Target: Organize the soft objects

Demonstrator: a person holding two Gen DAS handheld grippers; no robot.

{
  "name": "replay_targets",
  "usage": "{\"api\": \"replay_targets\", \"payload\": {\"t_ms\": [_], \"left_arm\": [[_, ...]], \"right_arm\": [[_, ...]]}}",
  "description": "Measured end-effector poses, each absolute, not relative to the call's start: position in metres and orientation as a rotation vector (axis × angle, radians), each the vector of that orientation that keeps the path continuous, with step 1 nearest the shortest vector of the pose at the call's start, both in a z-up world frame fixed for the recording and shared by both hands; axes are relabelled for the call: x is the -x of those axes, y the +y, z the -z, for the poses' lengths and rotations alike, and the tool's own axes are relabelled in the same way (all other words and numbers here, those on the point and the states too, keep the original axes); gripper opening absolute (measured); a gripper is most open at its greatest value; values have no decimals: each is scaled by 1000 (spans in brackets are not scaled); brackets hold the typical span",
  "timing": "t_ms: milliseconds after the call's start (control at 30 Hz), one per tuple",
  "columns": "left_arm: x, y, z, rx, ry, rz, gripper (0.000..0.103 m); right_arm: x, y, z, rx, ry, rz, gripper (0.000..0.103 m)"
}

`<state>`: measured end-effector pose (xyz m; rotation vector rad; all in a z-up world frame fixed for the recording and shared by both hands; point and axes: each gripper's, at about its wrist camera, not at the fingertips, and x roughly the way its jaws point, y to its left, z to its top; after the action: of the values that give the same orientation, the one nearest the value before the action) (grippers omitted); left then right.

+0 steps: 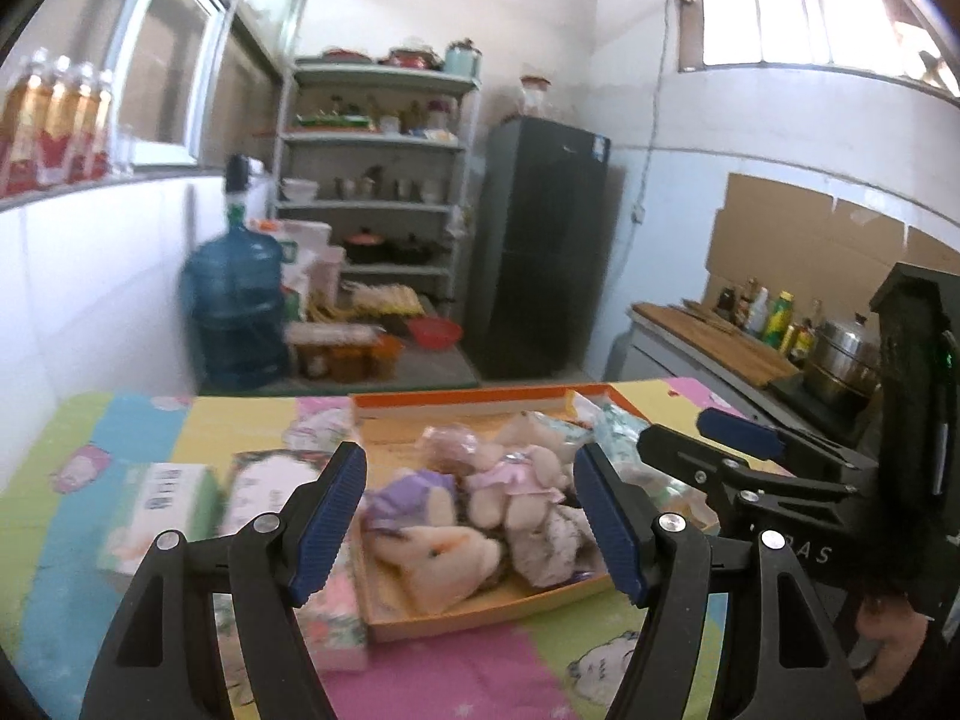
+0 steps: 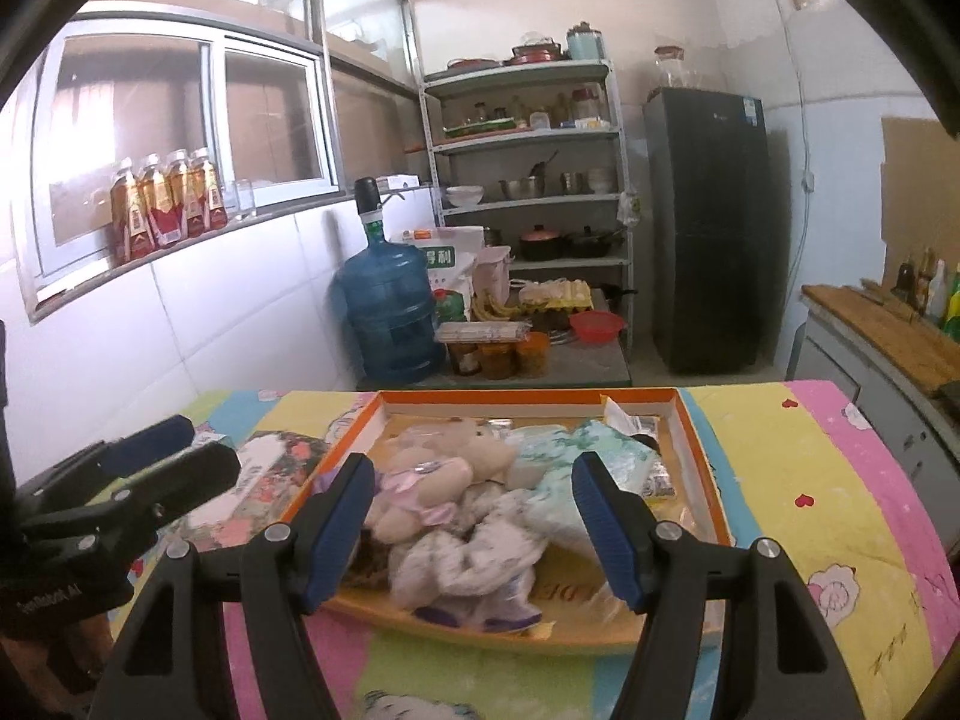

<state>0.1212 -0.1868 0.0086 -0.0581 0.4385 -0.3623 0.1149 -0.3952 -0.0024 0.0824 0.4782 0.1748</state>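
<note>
Matt black plastic arms with bright metal rivets are carrying the left gripper (image 1: 471,519), its blue pads (image 1: 327,519) looking ribbed and rubbery; the right gripper (image 2: 474,525) is showing the same finish. A printed cloth in pastel colours is covering the table (image 2: 810,480), lying smooth and matt. The orange tray (image 2: 528,397) is looking like matt cardboard. Inside it, plush toys (image 1: 444,546) are showing fuzzy fabric beside crinkled, glossy plastic packets (image 2: 600,450). Behind, a translucent blue plastic water jug (image 2: 389,312) is gleaming, and a dark fridge (image 2: 708,228) is showing a smooth sheen.
</note>
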Motion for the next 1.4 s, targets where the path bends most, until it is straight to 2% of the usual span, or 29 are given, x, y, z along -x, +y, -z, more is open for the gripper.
{"api": "replay_targets", "payload": {"t_ms": [333,833,1400], "left_arm": [[-51,-146,-15,15,348,274,73],[44,-85,-14,52,308,170,73],[120,-81,-14,35,282,110,73]], "right_arm": [[-45,-340,-13,-19,363,-66,68],[52,-281,-6,-34,326,-1,68],[134,-271,-13,-8,277,18,68]]}}
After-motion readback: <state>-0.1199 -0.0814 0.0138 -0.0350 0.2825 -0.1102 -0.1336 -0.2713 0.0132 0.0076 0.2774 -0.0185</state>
